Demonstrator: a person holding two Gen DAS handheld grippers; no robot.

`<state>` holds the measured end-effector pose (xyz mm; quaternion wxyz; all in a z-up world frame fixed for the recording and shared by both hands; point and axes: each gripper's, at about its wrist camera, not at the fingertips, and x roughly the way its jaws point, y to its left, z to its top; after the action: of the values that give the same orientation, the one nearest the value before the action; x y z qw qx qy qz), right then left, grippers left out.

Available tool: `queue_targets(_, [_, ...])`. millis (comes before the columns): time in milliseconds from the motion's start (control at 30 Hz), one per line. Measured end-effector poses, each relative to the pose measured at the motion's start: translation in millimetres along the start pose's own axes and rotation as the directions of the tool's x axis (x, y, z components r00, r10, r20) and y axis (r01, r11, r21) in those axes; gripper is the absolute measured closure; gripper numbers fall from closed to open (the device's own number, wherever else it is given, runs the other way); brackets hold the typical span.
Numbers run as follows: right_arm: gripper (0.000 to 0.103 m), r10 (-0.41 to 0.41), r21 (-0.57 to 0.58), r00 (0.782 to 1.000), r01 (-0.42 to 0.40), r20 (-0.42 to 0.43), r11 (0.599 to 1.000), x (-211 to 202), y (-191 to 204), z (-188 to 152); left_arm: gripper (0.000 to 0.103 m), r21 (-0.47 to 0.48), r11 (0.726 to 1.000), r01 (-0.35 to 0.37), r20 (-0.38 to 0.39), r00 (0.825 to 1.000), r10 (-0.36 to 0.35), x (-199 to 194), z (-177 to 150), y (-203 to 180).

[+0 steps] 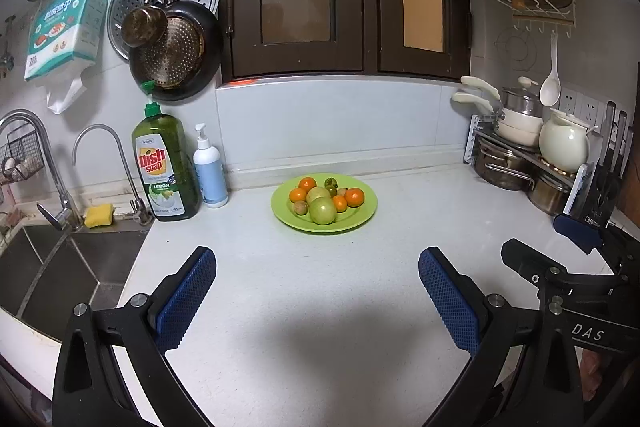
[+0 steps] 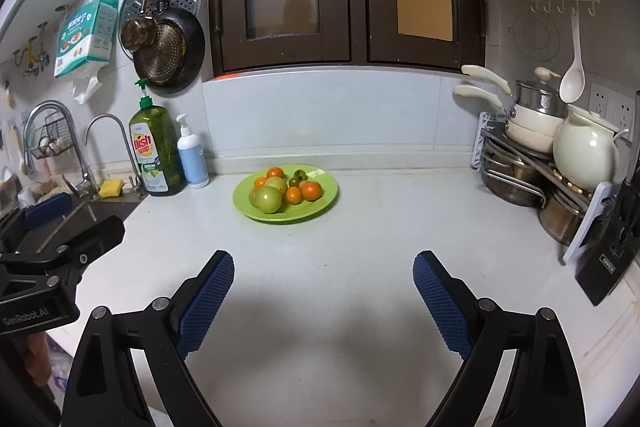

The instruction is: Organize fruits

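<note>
- Fruit: small orange citrus [image 1: 355, 196], large green fruits [image 1: 322, 210] and a few small dark ones, piled touching on green plate [image 1: 362, 217] at middle of white countertop [image 1: 320, 307], towards back wall; well ahead of both tools.
- Left gripper [image 1: 318, 301]: jaws wide apart, empty, low over bare countertop.
- Right gripper [image 2: 324, 297]: jaws likewise spread, nothing between blue pads [image 2: 206, 303]; just beside left gripper, visible at edge of each view.
- Risk, rolling: round fruits heaped against one another; likely to shift or roll off shallow plate rim if one from underneath is pulled first or neighbours are nudged by a fingertip.
- Risk, crushing or slipping: small citrus probably soft, large green fruit wide for the jaws; too hard a squeeze or an off-centre grip apt to bruise or drop.
- Risk, collision: two tools side by side, reaching for one small plate; prone to clash.
- Surroundings: dish soap bottle [image 1: 166, 171] and white pump bottle [image 1: 210, 171] left of plate; sink [image 1: 60, 267] with taps further left, a catch for runaway fruit; rack of pots [image 1: 520, 163] at right.
- Obstruction: none between grippers and plate; no second container for sorted fruit in view.
</note>
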<state>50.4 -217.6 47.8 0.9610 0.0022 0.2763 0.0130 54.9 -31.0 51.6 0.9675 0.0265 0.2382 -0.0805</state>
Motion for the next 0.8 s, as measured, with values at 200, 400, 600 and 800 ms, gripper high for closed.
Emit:
queue_targets(200, [0.011,-0.001,-0.002,1.0,0.001,0.005,1.0,-4.5,1.7,-1.0,0.0,0.0,1.0,-0.001,0.002,1.0,0.001,-2.6,-1.5,0.2])
queue_targets(400, [0.011,-0.002,-0.004,1.0,0.002,0.004,1.0,-5.5,2.8,-1.8,0.0,-0.002,1.0,0.0,0.001,1.0,0.0,-3.9,-2.4,-0.3])
queue_targets(600, [0.011,-0.002,-0.006,1.0,0.002,0.004,1.0,-6.4,2.8,-2.8,0.0,-0.001,1.0,0.005,0.0,1.0,-0.005,-7.1,-5.3,3.1])
queue_targets(800, [0.011,-0.002,-0.005,1.0,0.002,0.003,1.0,-7.1,3.8,-3.6,0.0,0.001,1.0,0.005,-0.002,1.0,-0.005,-6.4,-5.1,4.1])
